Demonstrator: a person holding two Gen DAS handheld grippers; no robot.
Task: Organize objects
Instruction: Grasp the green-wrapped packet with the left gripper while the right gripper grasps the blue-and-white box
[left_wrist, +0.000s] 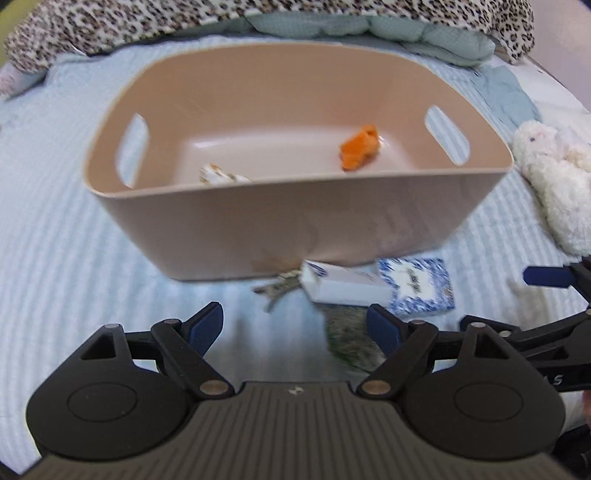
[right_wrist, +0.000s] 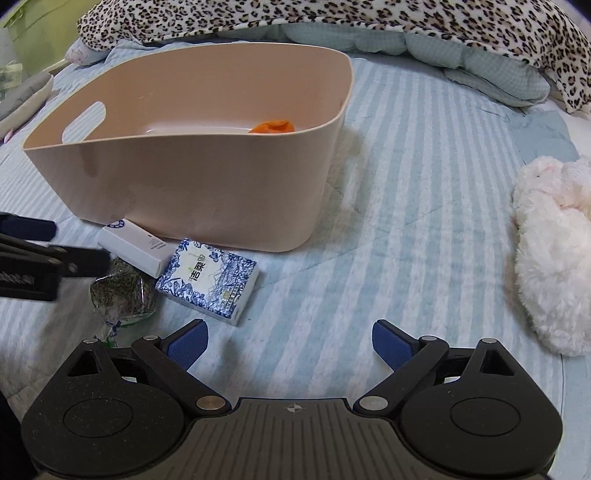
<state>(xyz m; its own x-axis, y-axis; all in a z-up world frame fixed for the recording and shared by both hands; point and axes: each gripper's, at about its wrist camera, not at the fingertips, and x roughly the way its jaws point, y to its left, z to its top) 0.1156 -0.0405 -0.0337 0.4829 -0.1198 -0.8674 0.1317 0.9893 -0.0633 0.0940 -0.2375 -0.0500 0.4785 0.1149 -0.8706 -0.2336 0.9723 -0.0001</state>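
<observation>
A beige plastic bin (left_wrist: 295, 229) (right_wrist: 192, 184) stands on the bed. An orange item (left_wrist: 360, 147) (right_wrist: 273, 126) and a small white patterned item (left_wrist: 221, 177) lie inside it. In front of the bin lie a white box (left_wrist: 343, 286) (right_wrist: 135, 245), a blue-and-white tissue pack (left_wrist: 419, 284) (right_wrist: 208, 280), a green packet (left_wrist: 351, 339) (right_wrist: 122, 291) and a small bunch of keys (left_wrist: 280, 288). My left gripper (left_wrist: 295, 326) is open and empty, low over the bed near the green packet. My right gripper (right_wrist: 290, 343) is open and empty, right of the tissue pack.
A white plush toy (left_wrist: 554, 184) (right_wrist: 550, 251) lies at the right. A leopard-print blanket (right_wrist: 332, 18) and pale green pillows (left_wrist: 369, 22) lie behind the bin. The bedspread (right_wrist: 406, 184) is blue-striped. The other gripper's arm shows at each view's side edge.
</observation>
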